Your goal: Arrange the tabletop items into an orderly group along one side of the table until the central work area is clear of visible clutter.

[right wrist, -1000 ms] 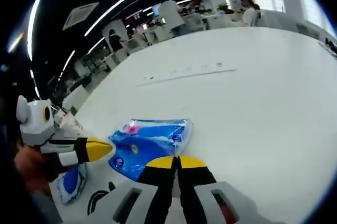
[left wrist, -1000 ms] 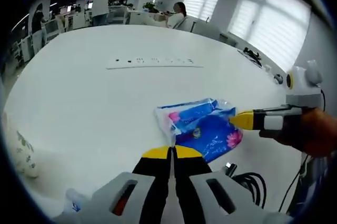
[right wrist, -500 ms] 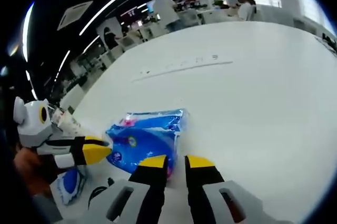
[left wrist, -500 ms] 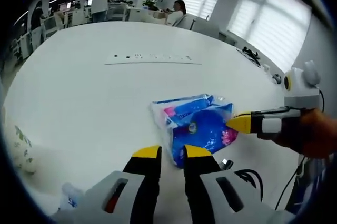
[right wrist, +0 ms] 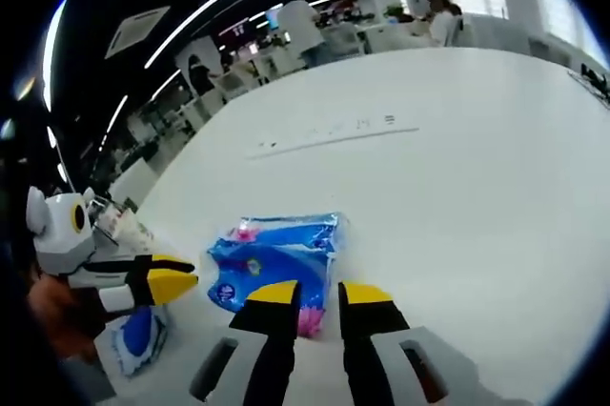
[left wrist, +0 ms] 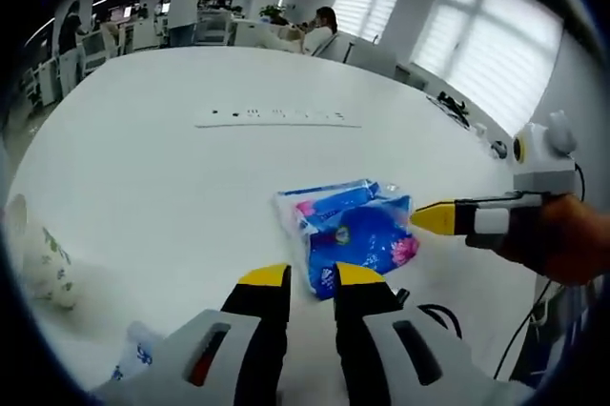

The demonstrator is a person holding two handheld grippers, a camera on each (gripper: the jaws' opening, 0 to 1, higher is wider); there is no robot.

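A blue and pink tissue packet [left wrist: 348,230] lies flat on the white table [left wrist: 162,168]. My left gripper [left wrist: 312,277] stands open just short of the packet's near edge, with nothing between its yellow tips. The right gripper [left wrist: 434,218] comes in from the right, its tip beside the packet's right corner. In the right gripper view the same packet [right wrist: 276,255] lies right at the tips of my open right gripper [right wrist: 319,294], and the left gripper [right wrist: 167,282] points at it from the left.
A patterned paper cup [left wrist: 38,258] stands at the left, and a small blue pack [left wrist: 133,360] lies near the front edge. A black cable [left wrist: 434,315] coils at the front right. A socket strip [left wrist: 276,117] is set in the table farther back. People sit at desks beyond.
Both grippers were shut a second ago and have since opened. The packet now rests on the table, and both cameras have drawn back a little from it.
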